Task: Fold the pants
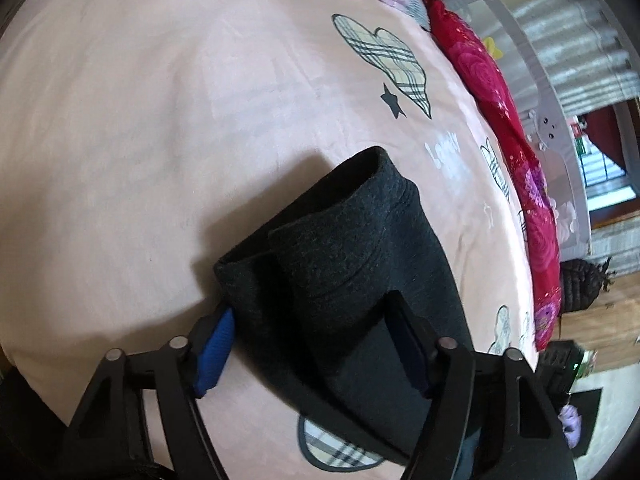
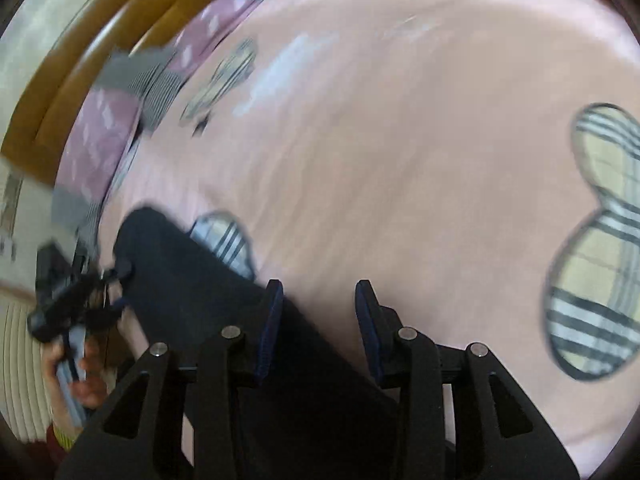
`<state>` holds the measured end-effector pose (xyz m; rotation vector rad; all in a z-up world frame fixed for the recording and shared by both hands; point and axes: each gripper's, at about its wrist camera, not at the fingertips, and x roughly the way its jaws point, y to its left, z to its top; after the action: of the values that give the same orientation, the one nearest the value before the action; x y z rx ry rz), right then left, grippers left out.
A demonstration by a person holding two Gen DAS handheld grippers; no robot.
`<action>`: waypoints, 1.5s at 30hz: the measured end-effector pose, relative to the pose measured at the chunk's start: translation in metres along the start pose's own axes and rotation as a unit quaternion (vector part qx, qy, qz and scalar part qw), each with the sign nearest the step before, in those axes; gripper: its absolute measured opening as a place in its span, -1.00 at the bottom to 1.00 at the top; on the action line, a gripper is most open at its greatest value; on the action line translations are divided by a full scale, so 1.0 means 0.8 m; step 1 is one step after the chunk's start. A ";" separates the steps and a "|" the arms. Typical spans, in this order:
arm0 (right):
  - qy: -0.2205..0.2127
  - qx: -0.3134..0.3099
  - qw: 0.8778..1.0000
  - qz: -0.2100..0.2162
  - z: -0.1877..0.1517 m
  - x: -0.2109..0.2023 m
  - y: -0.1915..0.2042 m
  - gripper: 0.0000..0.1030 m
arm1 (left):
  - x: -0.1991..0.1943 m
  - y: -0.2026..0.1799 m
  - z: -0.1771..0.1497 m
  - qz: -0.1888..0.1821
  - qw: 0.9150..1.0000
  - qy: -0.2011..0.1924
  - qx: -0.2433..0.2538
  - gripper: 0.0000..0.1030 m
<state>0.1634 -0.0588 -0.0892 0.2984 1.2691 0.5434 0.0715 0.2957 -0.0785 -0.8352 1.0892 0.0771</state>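
Observation:
Dark charcoal pants (image 1: 352,256) lie folded in layers on the pink bedsheet (image 1: 140,128). My left gripper (image 1: 316,320) is open, its blue-padded fingers (image 1: 216,348) straddling the near end of the folded pants. In the blurred right wrist view the same pants (image 2: 192,280) stretch from lower middle to the left. My right gripper (image 2: 318,292) is open and holds nothing, just above the pants' right edge. The left gripper (image 2: 80,296) with the hand that holds it shows at the pants' far left end.
The sheet has plaid heart prints (image 1: 384,52) and a star. A red floral blanket (image 1: 504,120) runs along the bed's right edge. Purple and grey bedding (image 2: 100,132) and a wooden bed frame (image 2: 60,92) lie at the left in the right wrist view.

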 end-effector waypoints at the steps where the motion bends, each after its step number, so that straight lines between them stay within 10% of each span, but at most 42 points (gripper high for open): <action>1: 0.014 -0.020 1.000 -0.004 -0.002 0.008 0.008 -0.24 | 0.000 0.001 -0.001 -0.006 1.000 -0.006 0.004 0.31; 6: 0.073 -0.119 0.989 -0.049 -0.007 0.046 0.052 -0.23 | 0.011 0.001 -0.001 -0.026 0.999 -0.017 0.029 -0.16; 11: 0.091 -0.158 0.982 -0.054 -0.016 0.050 0.068 -0.71 | 0.010 0.004 -0.001 -0.087 0.995 -0.016 0.042 -0.66; 20: -0.063 -0.139 0.988 -0.039 -0.038 -0.042 0.106 -0.77 | -0.098 0.026 -0.032 -0.218 0.962 -0.073 0.147 -0.67; 34: -0.087 -0.146 0.965 -0.198 -0.050 0.052 0.111 -0.60 | -0.032 0.026 -0.039 -0.045 0.975 -0.035 0.216 -0.51; 40: -0.148 -0.064 0.979 -0.126 -0.073 -0.040 0.096 -0.08 | -0.106 0.022 -0.043 -0.036 0.972 -0.088 0.214 0.12; 45: -0.187 -0.002 0.979 -0.083 -0.129 -0.102 0.071 0.04 | -0.135 0.001 -0.039 -0.074 0.969 -0.103 0.213 0.19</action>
<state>0.0365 -0.0639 -0.0235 0.2725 0.9176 0.3271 -0.0056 0.3123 0.0020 -0.5043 0.8031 -0.1878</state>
